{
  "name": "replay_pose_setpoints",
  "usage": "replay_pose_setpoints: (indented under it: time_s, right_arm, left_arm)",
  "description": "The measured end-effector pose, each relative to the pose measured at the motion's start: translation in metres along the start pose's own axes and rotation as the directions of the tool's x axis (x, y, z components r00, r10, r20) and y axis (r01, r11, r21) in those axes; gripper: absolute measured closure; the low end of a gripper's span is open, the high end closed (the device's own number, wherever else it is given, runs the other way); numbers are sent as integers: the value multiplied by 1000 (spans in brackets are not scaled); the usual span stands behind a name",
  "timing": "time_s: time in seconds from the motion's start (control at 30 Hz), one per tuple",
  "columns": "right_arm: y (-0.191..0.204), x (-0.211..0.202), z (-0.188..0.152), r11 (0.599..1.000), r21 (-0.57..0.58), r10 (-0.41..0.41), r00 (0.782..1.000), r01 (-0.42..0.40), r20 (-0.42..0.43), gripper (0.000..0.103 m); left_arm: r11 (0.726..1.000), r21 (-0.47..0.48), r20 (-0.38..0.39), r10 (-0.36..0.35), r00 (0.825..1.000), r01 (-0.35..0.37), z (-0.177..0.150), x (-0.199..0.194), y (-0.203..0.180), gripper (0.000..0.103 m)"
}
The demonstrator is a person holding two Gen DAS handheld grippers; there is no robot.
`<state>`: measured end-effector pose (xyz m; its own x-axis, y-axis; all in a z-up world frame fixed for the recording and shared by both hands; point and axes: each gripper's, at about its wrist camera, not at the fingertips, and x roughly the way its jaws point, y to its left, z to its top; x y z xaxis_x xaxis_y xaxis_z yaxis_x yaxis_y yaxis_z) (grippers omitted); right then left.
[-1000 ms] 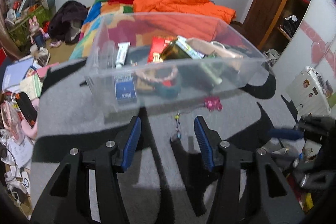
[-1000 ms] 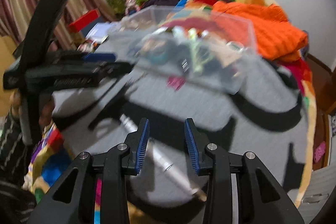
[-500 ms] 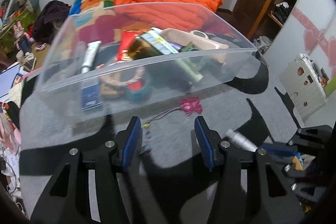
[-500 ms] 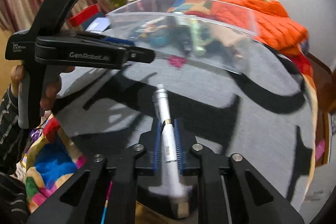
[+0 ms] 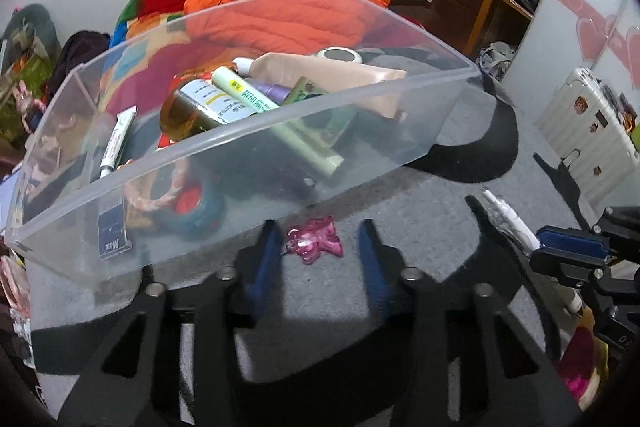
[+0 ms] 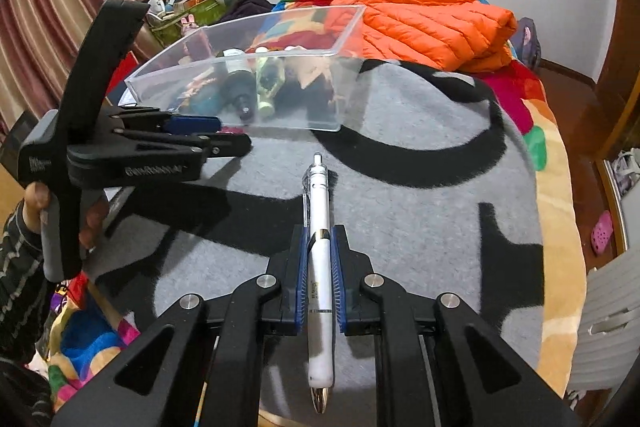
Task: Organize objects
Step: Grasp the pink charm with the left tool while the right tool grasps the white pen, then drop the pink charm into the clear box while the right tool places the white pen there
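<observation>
1. Mostly done — the bin (image 5: 248, 131), filling the middle of the left view, already holds bottles, tubes and a bracelet.
2. The right gripper (image 6: 320, 259) clamps a pen (image 6: 319, 227), low centre, not yet binned.
3. The left gripper (image 5: 316, 255) gapes around a pink charm (image 5: 314, 241) lying on the blanket (image 5: 420, 227), ungrasped.

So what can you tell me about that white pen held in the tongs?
The pen is a slim white plastic click pen with a clear clip and a silvery metal tip. The right tongs are shut on its middle, blue pads pressing both sides. It lies along the tongs, its metal tip toward the camera, the other end pointing at the clear bin. It hangs above the grey and black rug, touching nothing else that I can see.
</observation>
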<state>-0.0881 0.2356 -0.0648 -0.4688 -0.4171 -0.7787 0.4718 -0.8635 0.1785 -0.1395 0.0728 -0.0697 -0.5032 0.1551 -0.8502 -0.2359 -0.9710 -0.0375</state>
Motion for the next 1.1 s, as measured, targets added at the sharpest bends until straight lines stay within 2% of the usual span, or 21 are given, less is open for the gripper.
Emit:
replay_pose_setpoints:
  time_s: [0.03, 0.27, 0.6, 0.8, 1.1]
  right_arm:
    - [2, 0, 0, 1000, -2, 7, 1000, -7, 4, 93]
    - [12, -8, 9, 999, -6, 32, 998, -31, 48, 93]
    - [21, -20, 35, 999, 1, 37, 991, -38, 127, 93]
    - [31, -26, 59, 999, -15, 39, 983, -37, 181, 93]
    - [46, -31, 101, 998, -48, 40, 966, -28, 257, 93]
  left_arm:
    - [1000, 5, 2, -4, 1000, 4, -1, -1, -1, 74]
    - [1000, -8, 27, -4, 1000, 4, -8, -10, -1, 74]
    - [997, -76, 143, -5, 990, 16, -14, -59, 12, 74]
    - [995, -100, 232, 11, 973, 13, -7, -96, 23, 74]
    - [990, -144, 358, 51, 932, 1, 18, -146, 48, 74]
